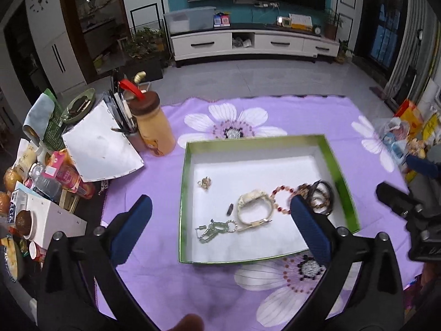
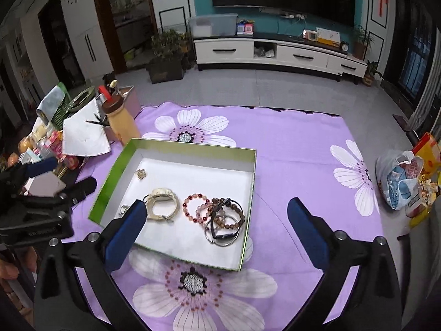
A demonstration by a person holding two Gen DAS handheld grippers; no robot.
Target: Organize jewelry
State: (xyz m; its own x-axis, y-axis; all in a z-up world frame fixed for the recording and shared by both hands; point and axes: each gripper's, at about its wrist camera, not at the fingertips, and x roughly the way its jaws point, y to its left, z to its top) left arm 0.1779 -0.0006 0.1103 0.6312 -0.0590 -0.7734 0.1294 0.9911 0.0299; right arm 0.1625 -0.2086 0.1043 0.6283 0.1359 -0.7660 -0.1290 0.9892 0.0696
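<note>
A purple cloth with big white flowers (image 2: 289, 149) covers the table, and a flat green box (image 2: 193, 147) lies on it. Just beside the box's far left corner stands a yellow bottle with a brown lid (image 1: 154, 127), with a white sheet of board (image 1: 102, 149) next to it, and farther left of the box sit snack packs and fruit (image 1: 55, 176). Well apart from the box on its right, a plastic bag (image 2: 399, 182) lies at the cloth's edge.
</note>
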